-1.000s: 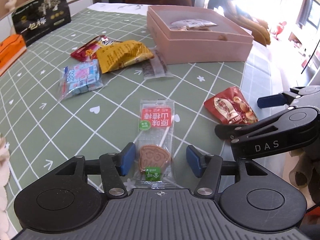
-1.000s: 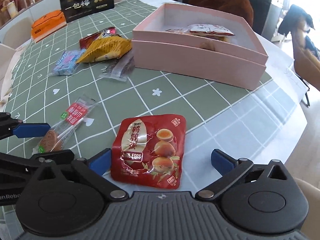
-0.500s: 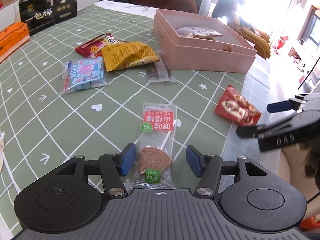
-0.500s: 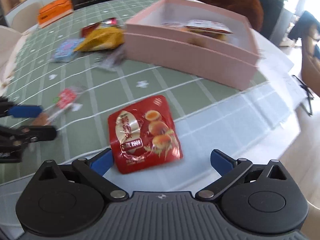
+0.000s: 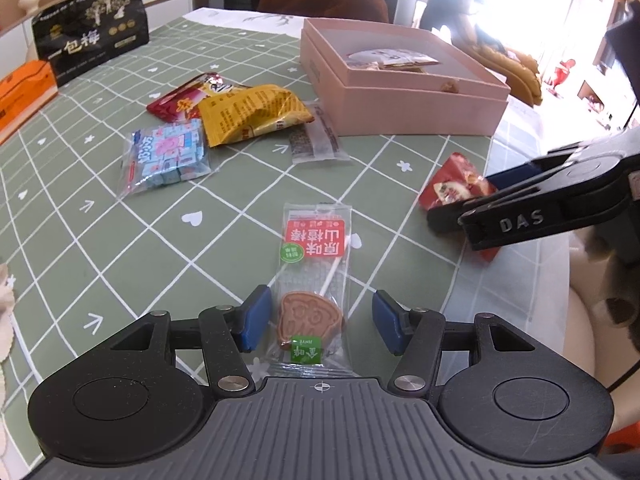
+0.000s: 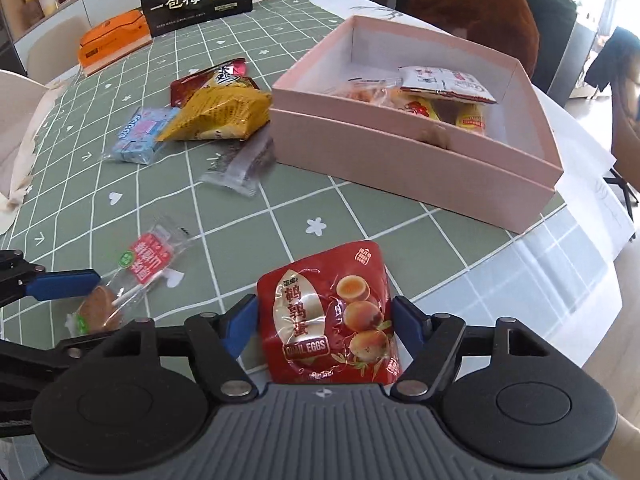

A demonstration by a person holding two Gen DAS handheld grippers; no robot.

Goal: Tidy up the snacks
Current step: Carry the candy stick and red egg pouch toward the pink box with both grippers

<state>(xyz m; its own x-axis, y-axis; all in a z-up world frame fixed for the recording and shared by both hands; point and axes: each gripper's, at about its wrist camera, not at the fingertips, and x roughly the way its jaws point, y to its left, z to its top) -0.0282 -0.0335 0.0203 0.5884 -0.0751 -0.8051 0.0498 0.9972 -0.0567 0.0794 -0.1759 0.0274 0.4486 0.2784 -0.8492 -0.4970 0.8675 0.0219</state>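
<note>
My right gripper is shut on the red quail egg packet, its pads pressing both sides; the packet also shows in the left wrist view. My left gripper is open around the hawthorn lollipop packet, which lies flat on the green checked tablecloth; its pads stand apart from the wrapper. The lollipop packet shows in the right wrist view. The open pink box with several snacks inside stands ahead of the right gripper, also in the left wrist view.
A yellow bag, a red packet, a blue candy pack and a clear dark snack bar lie left of the box. A black bag and orange box stand at the far left. The table edge runs on the right.
My right gripper has closed on the quail egg packet, which now sits between its pads. The left gripper stays open around the lollipop packet.
</note>
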